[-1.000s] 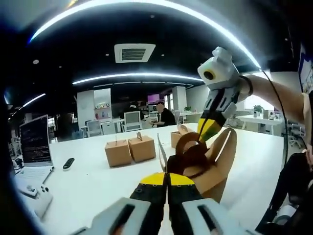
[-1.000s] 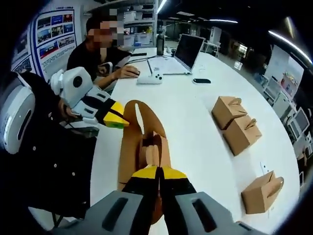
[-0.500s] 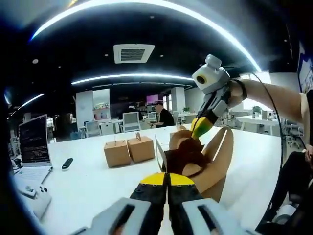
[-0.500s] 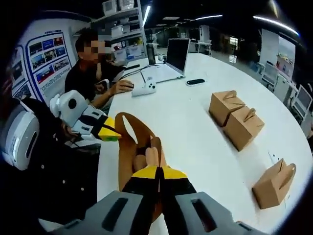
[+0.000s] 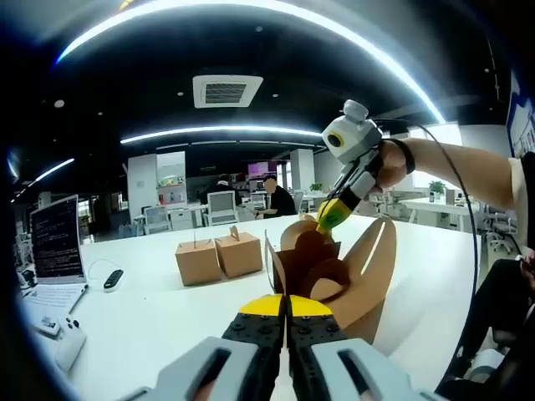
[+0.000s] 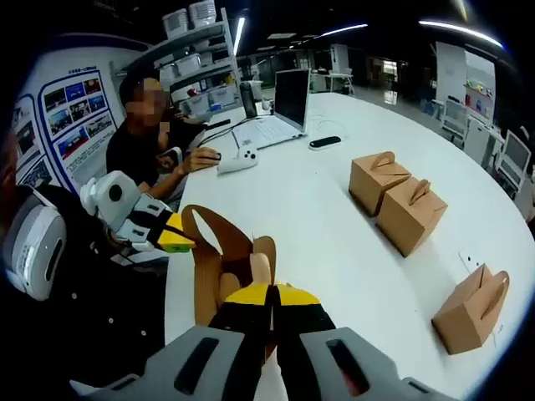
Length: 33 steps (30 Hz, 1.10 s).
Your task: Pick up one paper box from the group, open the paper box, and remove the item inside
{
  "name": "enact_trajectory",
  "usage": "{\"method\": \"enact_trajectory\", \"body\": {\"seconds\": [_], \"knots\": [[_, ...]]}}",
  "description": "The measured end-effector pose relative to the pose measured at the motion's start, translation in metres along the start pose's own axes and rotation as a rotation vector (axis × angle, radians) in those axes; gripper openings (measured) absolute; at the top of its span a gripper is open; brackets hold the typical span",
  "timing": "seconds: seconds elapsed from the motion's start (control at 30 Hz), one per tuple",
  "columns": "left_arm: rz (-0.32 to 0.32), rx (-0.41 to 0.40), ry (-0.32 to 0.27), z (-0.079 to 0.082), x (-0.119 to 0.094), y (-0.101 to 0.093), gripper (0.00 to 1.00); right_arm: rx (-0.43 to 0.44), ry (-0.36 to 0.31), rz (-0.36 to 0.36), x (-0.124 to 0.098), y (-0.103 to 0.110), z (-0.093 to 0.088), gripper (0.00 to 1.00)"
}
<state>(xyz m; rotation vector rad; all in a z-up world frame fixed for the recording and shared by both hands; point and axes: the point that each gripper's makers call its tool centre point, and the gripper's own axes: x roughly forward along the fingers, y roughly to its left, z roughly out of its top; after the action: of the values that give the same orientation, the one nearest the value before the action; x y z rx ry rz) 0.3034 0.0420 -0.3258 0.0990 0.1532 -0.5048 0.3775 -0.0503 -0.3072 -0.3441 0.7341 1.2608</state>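
A brown paper box (image 5: 376,267) hangs above the white table (image 5: 159,309), held between both grippers with its top flaps spread. My left gripper (image 5: 287,299) is shut on the near flap edge. My right gripper (image 5: 328,220) comes in from the upper right, shut on a curved flap at the box's top. In the right gripper view the box (image 6: 209,280) rises just ahead of the right gripper (image 6: 269,292), and the left gripper (image 6: 182,242) pinches its left flap. Dark inner flaps hide whatever is inside.
Two shut paper boxes (image 5: 198,261) (image 5: 240,253) stand together mid-table; a third box (image 6: 472,307) sits nearer the table edge. A laptop (image 6: 288,100), a phone (image 6: 324,142) and a white controller (image 6: 238,156) lie at the far end by a seated person (image 6: 150,125).
The right gripper has pulled its flap upward and away from the left gripper, spreading the box's top wider. The left gripper has kept its hold.
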Motion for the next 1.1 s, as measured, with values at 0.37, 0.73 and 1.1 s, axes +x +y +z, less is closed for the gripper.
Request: {"method": "enact_trajectory", "body": {"seconds": [0.37, 0.73, 1.1], "knots": [[-0.013, -0.019, -0.002, 0.001, 0.0, -0.002, 0.03, 0.038, -0.011, -0.027, 0.001, -0.016, 0.0, 0.03], [-0.018, -0.028, -0.003, 0.001, 0.001, -0.003, 0.03, 0.06, -0.023, -0.049, 0.005, -0.03, -0.002, 0.03], [-0.028, -0.041, -0.003, 0.001, 0.001, -0.003, 0.03, 0.046, 0.034, -0.098, 0.022, -0.047, -0.021, 0.03]]}}
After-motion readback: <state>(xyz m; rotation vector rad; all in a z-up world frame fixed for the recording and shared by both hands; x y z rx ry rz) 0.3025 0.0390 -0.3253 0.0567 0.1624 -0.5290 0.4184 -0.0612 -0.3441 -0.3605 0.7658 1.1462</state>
